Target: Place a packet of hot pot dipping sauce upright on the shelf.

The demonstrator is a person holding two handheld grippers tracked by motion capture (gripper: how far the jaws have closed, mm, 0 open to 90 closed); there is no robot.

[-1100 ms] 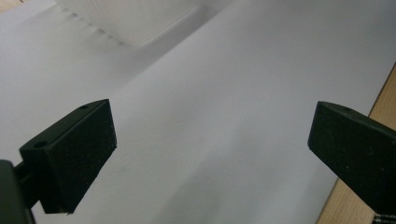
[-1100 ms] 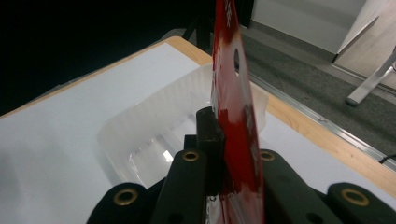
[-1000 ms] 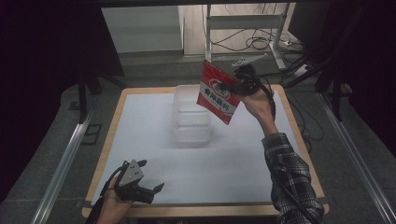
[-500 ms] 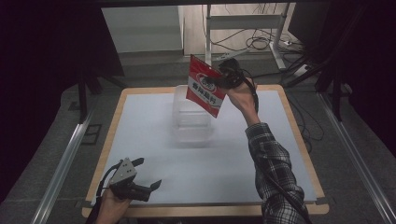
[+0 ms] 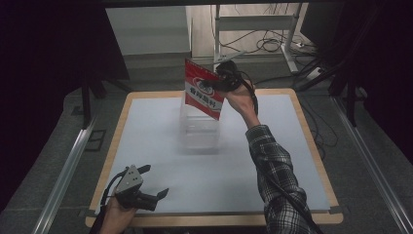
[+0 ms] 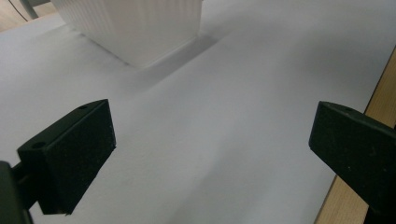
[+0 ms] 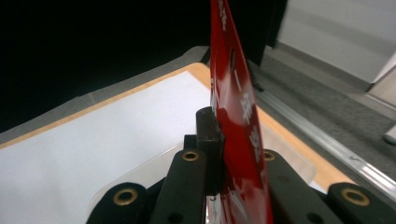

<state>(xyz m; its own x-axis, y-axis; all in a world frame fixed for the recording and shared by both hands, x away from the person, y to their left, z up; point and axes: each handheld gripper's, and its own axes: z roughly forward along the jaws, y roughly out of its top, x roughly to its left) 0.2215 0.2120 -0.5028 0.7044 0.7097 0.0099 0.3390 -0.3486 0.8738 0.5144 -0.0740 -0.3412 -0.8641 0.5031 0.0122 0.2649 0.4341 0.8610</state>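
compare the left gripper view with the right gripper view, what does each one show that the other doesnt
Left gripper view alone: the left gripper with its black jaws wide apart over bare white table, nothing between them, and the ribbed side of the clear bin standing ahead.

Right gripper view alone: the right gripper shut on the red packet, seen edge-on and held upright, with dark surroundings and a metal rail beyond the table.

Both share the white table top and its wooden edge.

Red packet (image 5: 203,90) now over container (image 5: 198,127)
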